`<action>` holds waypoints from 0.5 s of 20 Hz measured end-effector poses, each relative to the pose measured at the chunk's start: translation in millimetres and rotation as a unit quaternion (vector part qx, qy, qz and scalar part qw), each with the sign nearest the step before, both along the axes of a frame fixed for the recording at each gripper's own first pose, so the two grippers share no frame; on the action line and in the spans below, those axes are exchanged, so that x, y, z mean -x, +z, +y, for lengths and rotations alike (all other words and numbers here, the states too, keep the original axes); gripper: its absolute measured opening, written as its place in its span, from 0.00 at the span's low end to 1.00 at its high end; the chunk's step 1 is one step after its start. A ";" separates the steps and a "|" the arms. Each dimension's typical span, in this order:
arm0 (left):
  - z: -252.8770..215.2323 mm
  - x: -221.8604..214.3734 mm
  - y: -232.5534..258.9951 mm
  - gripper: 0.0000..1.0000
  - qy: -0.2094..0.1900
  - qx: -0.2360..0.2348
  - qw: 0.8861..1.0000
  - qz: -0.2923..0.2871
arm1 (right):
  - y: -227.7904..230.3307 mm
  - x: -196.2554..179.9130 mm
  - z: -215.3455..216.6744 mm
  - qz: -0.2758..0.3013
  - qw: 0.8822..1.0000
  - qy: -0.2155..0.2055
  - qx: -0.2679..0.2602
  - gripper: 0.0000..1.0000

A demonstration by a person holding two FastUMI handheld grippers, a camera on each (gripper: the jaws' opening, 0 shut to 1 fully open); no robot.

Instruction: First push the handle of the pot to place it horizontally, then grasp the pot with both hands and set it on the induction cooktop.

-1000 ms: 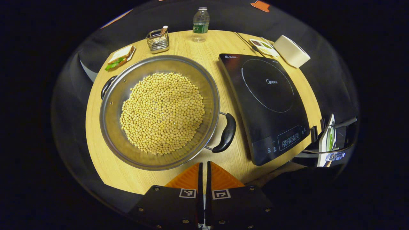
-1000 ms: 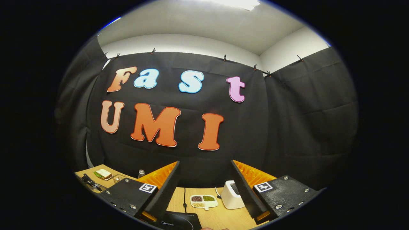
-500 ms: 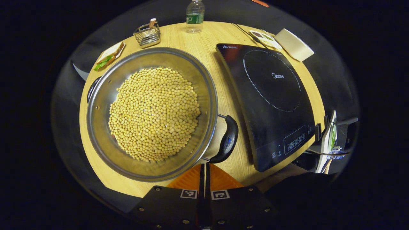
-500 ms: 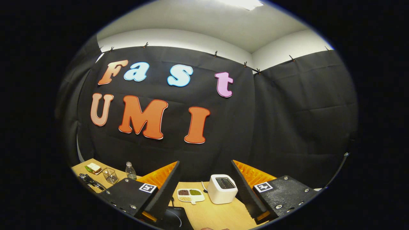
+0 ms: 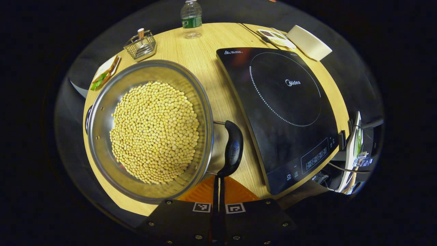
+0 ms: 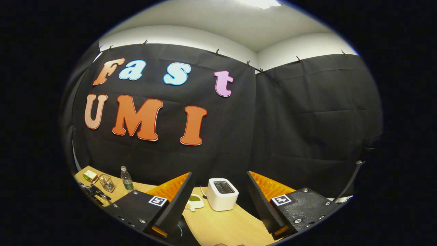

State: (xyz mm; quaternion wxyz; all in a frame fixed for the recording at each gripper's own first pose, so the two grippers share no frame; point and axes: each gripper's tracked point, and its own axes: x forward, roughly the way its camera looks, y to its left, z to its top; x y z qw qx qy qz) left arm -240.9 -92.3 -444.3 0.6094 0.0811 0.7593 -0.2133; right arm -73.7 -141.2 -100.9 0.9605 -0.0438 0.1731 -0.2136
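My light comes from a ceiling panel (image 6: 261, 2) at twelve o'clock in the right gripper view, blown out white. In the left gripper view the counter (image 5: 205, 61) is evenly bright and sharp, with soft glare on the pot's (image 5: 102, 102) steel wall at nine o'clock and a faint reddish sheen on the cooktop (image 5: 286, 99). Both views bow strongly toward their edges, where I lose detail to darkness.

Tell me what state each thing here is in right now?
pot: on the table, full of beans
near handle: left gripper's tips at it
left gripper: shut
right gripper: open, raised
induction cooktop: bare
water bottle: upright, capped
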 end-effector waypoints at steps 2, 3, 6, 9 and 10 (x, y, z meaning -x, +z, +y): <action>-7.2 -5.3 -2.2 0.01 -0.001 -0.003 1.000 -0.006 | -1.5 4.0 -2.0 0.003 1.000 0.000 0.000 0.95; -9.2 -7.4 -3.4 0.01 0.001 -0.006 1.000 -0.010 | -2.2 5.3 -3.3 0.005 1.000 0.001 0.001 0.95; -13.9 -16.8 -6.5 0.01 0.014 -0.016 1.000 -0.017 | -4.7 8.9 -14.4 0.008 1.000 0.002 0.004 0.95; -19.0 -23.8 -10.3 0.01 0.030 -0.025 0.999 -0.025 | -11.0 11.2 -26.1 0.009 1.000 0.001 -0.007 0.95; -20.5 -27.8 -11.0 0.01 0.038 -0.027 0.999 -0.027 | -13.2 10.8 -29.7 0.010 1.000 0.001 -0.010 0.95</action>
